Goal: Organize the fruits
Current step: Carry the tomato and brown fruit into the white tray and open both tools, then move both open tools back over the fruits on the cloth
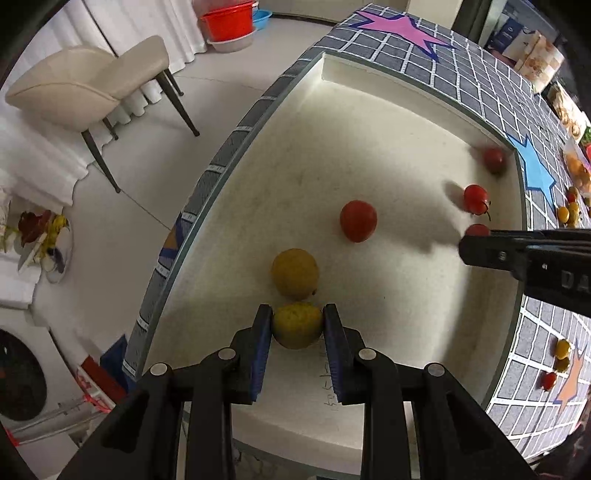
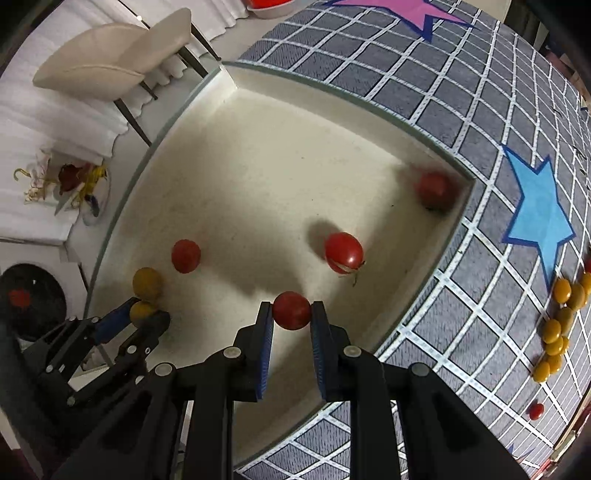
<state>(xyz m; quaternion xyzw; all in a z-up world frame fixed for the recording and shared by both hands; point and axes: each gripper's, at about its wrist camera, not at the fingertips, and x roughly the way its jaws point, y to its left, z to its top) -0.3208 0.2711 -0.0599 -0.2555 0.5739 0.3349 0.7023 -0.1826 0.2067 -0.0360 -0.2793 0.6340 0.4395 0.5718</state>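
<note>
A white tray (image 1: 369, 122) lies on a grey grid cloth. My left gripper (image 1: 298, 314) is shut on a yellow fruit (image 1: 297, 325) low over the tray, just behind a second yellow fruit (image 1: 294, 273). My right gripper (image 2: 291, 308) is shut on a red tomato (image 2: 291, 310) above the tray; it shows in the left wrist view (image 1: 480, 240) at the right. Three red tomatoes lie loose in the tray: one in the middle (image 1: 357, 220), one with a stem (image 2: 343, 252), one blurred in the far corner (image 2: 435, 189). The left gripper (image 2: 146, 314) shows in the right wrist view.
Several yellow fruits (image 2: 557, 325) and a small red one (image 2: 536, 410) lie on the cloth (image 2: 461, 110) right of the tray, near a blue star (image 2: 543, 214). A beige chair (image 1: 85, 85) and red basins (image 1: 229, 24) stand on the floor beyond the table edge.
</note>
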